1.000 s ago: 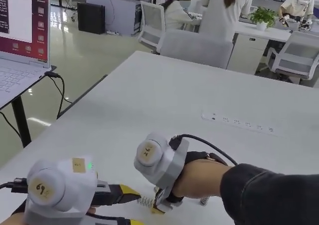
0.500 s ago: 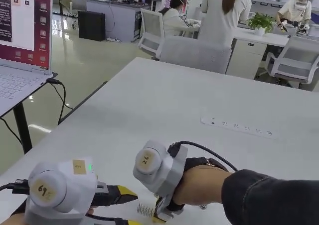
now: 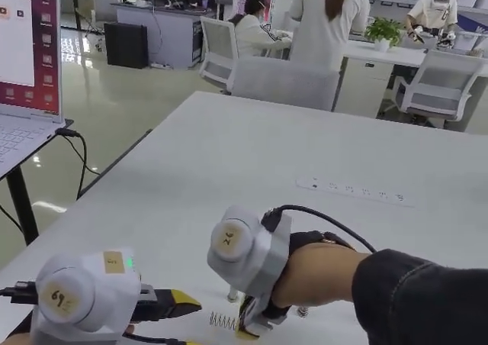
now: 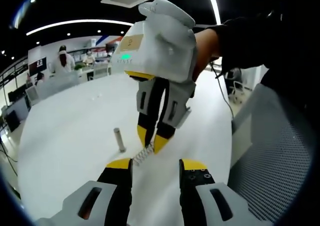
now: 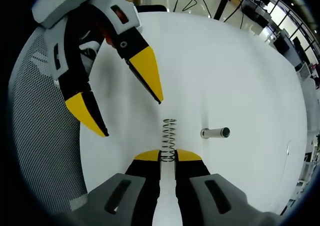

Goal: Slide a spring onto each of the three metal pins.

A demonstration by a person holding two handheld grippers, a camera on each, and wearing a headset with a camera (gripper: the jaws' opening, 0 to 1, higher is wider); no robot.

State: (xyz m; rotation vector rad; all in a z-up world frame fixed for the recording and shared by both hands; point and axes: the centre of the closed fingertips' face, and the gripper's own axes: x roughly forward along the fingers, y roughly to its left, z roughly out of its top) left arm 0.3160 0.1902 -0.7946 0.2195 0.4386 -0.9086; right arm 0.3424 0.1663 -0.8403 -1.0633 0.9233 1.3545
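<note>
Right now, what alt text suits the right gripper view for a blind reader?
The right gripper pinches one end of a spring over a white table. A bare metal pin sits beside the spring; the left gripper hangs open opposite.

head: high, fwd/down over table (image 3: 305,146) | gripper views: close, facing each other | shared: spring (image 5: 169,136), pin (image 5: 215,133)

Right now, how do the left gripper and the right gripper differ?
The left gripper has its jaws wide apart and holds nothing; the right gripper is closed on one end of the spring. The right gripper points steeply down at the table, while the left gripper looks closer to level in the head view. Both have yellow jaw tips and white bodies, and both face the spring near a pin.
</note>
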